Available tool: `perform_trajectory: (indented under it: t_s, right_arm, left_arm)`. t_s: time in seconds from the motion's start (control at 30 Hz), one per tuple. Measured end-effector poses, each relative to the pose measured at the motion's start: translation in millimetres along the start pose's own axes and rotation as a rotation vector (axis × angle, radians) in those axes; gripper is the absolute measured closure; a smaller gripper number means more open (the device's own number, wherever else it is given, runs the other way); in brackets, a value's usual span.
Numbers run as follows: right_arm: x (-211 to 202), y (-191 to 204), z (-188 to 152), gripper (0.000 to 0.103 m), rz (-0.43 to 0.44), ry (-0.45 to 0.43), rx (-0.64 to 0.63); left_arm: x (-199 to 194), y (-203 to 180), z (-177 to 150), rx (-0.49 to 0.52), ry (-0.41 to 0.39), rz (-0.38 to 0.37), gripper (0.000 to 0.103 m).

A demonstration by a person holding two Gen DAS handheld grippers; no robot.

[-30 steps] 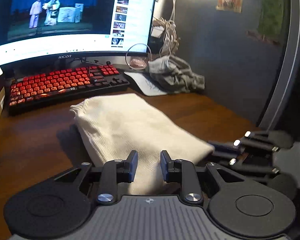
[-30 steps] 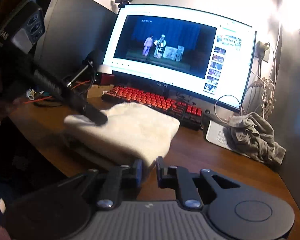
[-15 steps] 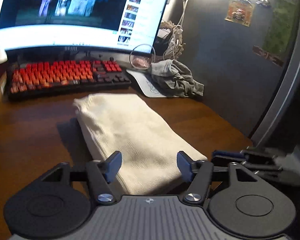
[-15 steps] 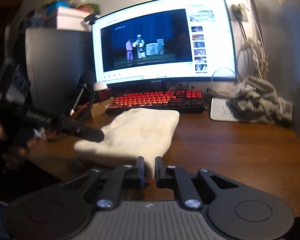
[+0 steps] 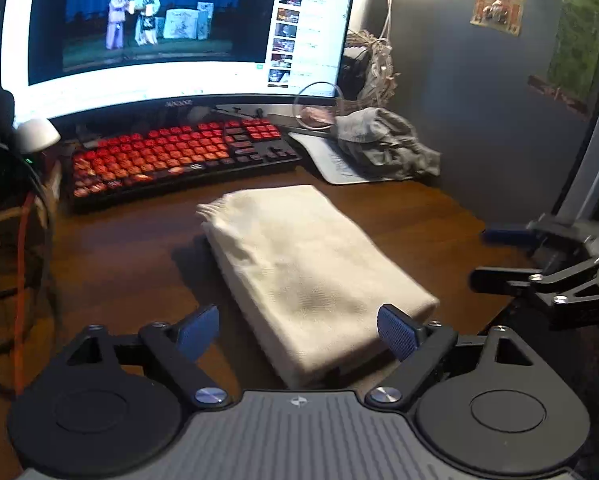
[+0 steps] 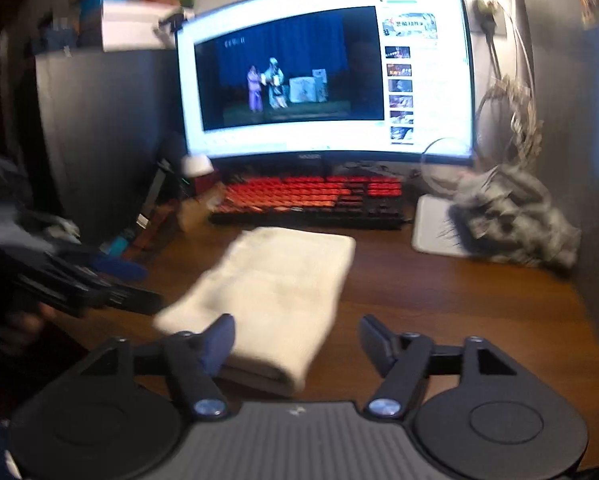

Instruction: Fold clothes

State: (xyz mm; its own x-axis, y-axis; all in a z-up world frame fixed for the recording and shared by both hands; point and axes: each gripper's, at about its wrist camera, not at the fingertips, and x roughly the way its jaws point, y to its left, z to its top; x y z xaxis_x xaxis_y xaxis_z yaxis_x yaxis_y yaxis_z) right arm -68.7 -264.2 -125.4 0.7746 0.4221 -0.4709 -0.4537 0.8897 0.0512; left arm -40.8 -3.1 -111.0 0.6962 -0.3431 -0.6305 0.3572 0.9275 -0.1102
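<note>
Both the left gripper [image 5: 298,330] and right gripper [image 6: 295,340] are opening, empty, above a folded cream garment [image 5: 311,276] on the desk [image 5: 111,264]; a snagged pad could undo the fold.

we hold our left gripper [image 5: 298,330] tipped downward, its two blue-padded fingers [image 5: 397,338] spread wide apart and the jaws opening, with nothing pressed between the pads. seen from the right wrist view it comes in from the left edge as a dark, blurred shape [image 6: 111,280], and a bit of the hand [image 6: 23,322] that carries it shows underneath. our right gripper [image 6: 297,340] also points forward and down, its jaws opening, the pads clear of any grip. from the left wrist view it reaches in from the right edge [image 5: 495,256], one blue pad above one dark finger, well apart.
</note>
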Motion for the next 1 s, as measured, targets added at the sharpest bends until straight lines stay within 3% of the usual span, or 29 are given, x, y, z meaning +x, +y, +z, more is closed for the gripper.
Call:
perform_trajectory:
  t_s: [0.03,0.2,0.3,0.4,0.53,0.63,0.73,0.83,0.93,1.0]
  right_arm:
    - [0.5,1.3,3.3,0.021,0.002,0.001,-0.023]
    - [5.3,0.9,24.0,0.015,0.077,0.049,-0.034]
    - [12.3,1.9,32.8,0.010,0.044,0.090,-0.022]
    - [20.6,4.7,39.2,0.008,0.003,0.121,-0.018]
    - [36.6,8.5,47.1,0.008,-0.018,0.157,-0.083]
    - [48.0,5.5,51.2,0.009,0.037,0.175,-0.161]
    - [57.7,-7.6,46.8,0.009,0.078,0.151,-0.054]
    - [72.0,-17.1,45.9,0.013,0.177,0.176,0.049]
    - [83.0,-22.0,46.3,0.023,0.224,0.151,0.065]
    - [93.1,-25.9,47.7,0.027,0.264,0.155,0.074]
  left_arm:
    - [0.5,0.5,0.9,0.007,0.014,0.021,0.017]
    - [1.3,18.5,8.5,-0.005,0.071,0.006,0.016]
    - [-2.1,25.5,11.9,-0.003,0.064,0.047,0.016]
    - [-5.6,25.0,13.8,0.039,0.061,0.112,0.010]
    - [-9.6,29.1,14.4,0.061,0.030,0.095,0.009]
    - [-5.8,29.5,19.3,0.087,0.021,0.103,0.010]
    - [-2.1,31.8,18.0,0.031,-0.027,0.084,0.010]
    - [4.2,31.6,20.2,-0.040,-0.062,0.047,0.020]
    - [14.1,24.5,17.5,-0.027,-0.088,0.028,0.027]
    - [23.6,22.9,15.7,-0.018,-0.056,-0.001,0.043]
